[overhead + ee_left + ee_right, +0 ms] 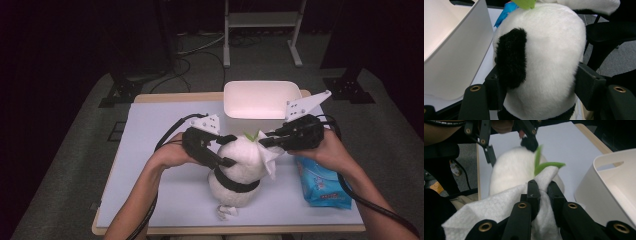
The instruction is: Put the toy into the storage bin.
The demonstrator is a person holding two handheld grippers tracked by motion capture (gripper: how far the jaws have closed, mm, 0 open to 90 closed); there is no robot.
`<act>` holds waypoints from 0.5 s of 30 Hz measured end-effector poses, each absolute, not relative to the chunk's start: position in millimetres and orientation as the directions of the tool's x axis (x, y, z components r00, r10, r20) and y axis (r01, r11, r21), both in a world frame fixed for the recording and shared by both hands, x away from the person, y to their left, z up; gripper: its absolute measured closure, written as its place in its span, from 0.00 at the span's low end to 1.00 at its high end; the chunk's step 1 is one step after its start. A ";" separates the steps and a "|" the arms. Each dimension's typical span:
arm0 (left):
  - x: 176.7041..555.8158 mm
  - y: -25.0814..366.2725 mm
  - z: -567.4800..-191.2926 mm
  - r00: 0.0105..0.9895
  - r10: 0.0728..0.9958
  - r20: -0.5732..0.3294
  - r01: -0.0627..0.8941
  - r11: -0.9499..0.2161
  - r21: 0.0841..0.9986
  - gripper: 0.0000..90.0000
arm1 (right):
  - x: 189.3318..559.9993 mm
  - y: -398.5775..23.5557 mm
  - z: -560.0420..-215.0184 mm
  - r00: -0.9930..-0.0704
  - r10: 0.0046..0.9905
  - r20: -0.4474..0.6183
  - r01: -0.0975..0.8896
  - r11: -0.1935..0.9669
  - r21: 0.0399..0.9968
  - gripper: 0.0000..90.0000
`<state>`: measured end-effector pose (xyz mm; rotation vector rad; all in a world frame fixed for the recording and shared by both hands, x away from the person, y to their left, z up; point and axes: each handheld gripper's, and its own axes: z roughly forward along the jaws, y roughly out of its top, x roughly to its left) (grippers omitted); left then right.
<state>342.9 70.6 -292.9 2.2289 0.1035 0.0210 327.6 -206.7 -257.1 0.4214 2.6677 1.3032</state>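
Black jaws of the right gripper [541, 188] rise closest to the lens in the right gripper view, pinched nearly together on a fold of white wipe [499, 205]. That wipe drapes back over the jaws and lies against the top of a plush panda [511, 172], just beside its green leaf [546, 166].

From the high view, the plush panda [239, 165] sits upright near the middle of the white table [150, 150], with the wipe [270, 157] hanging down its right side. The left gripper [220, 150] clamps the panda's head from the person's left, one jaw above and one below. In the left gripper view, both pads press into the white fur of the plush panda [549, 62], one of them just beside a black ear [511, 57], so the jaws stand fairly wide, holding the head.

Behind the panda stands a white tub [260, 97], near the far edge of the table. A blue packet [322, 185] lies on the table under the person's right forearm, near the panda but not touching it.
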 end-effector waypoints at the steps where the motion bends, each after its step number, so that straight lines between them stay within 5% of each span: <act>1: 342.4 68.2 -293.3 0.997 0.078 -0.020 0.064 -0.612 0.788 0.38 | 327.7 -203.0 -254.8 -0.953 0.304 -0.012 0.177 0.587 0.790 0.91; 15: 339.8 54.0 -302.9 0.996 0.070 -0.054 0.085 -0.598 0.797 0.25 | 328.5 -196.5 -261.2 -0.961 0.277 -0.009 0.179 0.645 0.742 0.91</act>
